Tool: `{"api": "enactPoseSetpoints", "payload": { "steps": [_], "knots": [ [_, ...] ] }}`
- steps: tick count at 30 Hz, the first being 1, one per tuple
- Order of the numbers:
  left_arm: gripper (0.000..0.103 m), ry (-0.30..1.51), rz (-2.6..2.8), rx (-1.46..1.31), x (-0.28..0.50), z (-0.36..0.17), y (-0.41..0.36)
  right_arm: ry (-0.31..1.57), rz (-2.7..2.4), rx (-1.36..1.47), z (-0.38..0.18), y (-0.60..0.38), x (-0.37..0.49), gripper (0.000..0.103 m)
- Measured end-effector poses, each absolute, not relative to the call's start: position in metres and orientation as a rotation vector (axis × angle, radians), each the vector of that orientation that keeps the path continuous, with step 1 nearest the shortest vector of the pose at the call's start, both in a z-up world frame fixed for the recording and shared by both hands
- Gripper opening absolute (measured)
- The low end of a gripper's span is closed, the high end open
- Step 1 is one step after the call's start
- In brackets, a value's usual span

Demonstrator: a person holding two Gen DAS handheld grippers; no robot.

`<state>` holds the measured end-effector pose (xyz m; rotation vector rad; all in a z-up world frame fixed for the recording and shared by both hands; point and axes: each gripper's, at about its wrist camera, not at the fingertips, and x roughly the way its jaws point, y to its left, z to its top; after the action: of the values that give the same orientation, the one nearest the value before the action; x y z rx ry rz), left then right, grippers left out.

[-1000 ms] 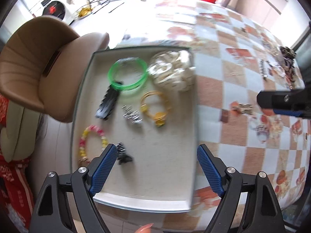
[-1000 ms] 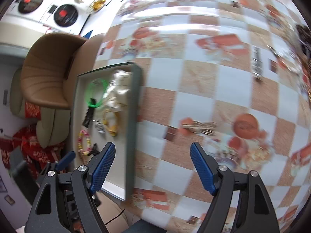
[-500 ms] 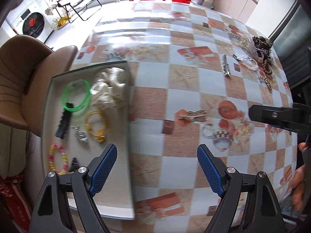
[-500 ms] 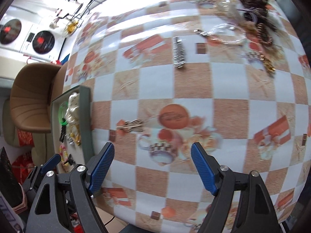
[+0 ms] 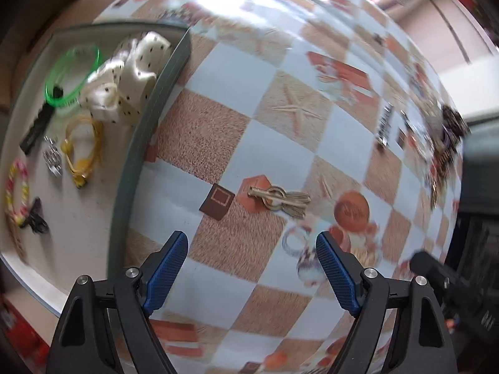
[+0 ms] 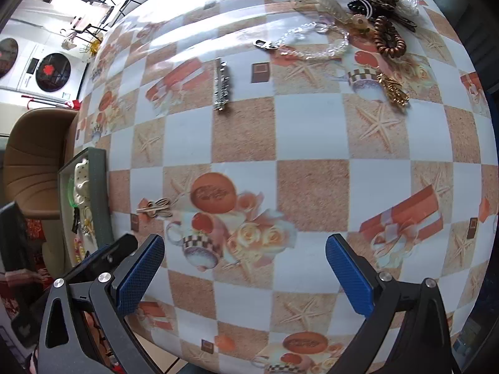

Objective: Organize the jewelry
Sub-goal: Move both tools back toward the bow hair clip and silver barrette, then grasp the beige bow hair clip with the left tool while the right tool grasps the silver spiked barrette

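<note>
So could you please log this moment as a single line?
left gripper: open, empty | right gripper: open, empty, jaws just widened | gold hair clip: loose on tablecloth | tray: holds sorted pieces

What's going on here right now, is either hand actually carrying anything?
No. A person is sorting jewelry into the tray at the table's edge, which already holds a green bangle, a cream scrunchie and smaller pieces. Both the left gripper and right gripper are open and empty; the right has just been opening wider. A gold hair clip lies ahead of the left gripper, and more pieces wait across the table.
</note>
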<state>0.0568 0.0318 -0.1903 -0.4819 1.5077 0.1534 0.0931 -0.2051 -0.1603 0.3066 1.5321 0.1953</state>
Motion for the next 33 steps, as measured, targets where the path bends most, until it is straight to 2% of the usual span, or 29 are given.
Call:
{"api": "enactPoseSetpoints", "payload": {
  "steps": [12, 20, 22, 26, 27, 29, 33],
  "knots": [
    [0.086, 1.516, 0.299, -0.552, 0.073, -0.214, 0.021, 1.486, 0.216, 0.256, -0.171, -0.196, 0.153, 0.103],
    [0.086, 1.515, 0.352, -0.483, 0.083, -0.221, 0.004, 1.468, 0.225, 0.218, -0.183, -0.179, 0.198, 0.103],
    [0.082, 1.514, 0.374, -0.46, 0.087, -0.221, 0.0, 1.467, 0.222, 0.192, -0.189, -0.173, 0.207, 0.102],
    [0.081, 1.51, 0.384, -0.41, 0.096, -0.222, -0.013, 1.458, 0.216, 0.133, -0.198, -0.161, 0.219, 0.087],
    [0.079, 1.506, 0.384, -0.399, 0.097, -0.221, -0.015, 1.453, 0.212, 0.113, -0.2, -0.158, 0.221, 0.081],
    [0.072, 1.496, 0.373, -0.378, 0.101, -0.218, -0.02, 1.424, 0.206, 0.062, -0.199, -0.151, 0.225, 0.078],
    [0.051, 1.481, 0.33, -0.318, 0.107, -0.213, -0.037, 1.391, 0.2, -0.055, -0.198, -0.134, 0.226, 0.064]
  ]
}}
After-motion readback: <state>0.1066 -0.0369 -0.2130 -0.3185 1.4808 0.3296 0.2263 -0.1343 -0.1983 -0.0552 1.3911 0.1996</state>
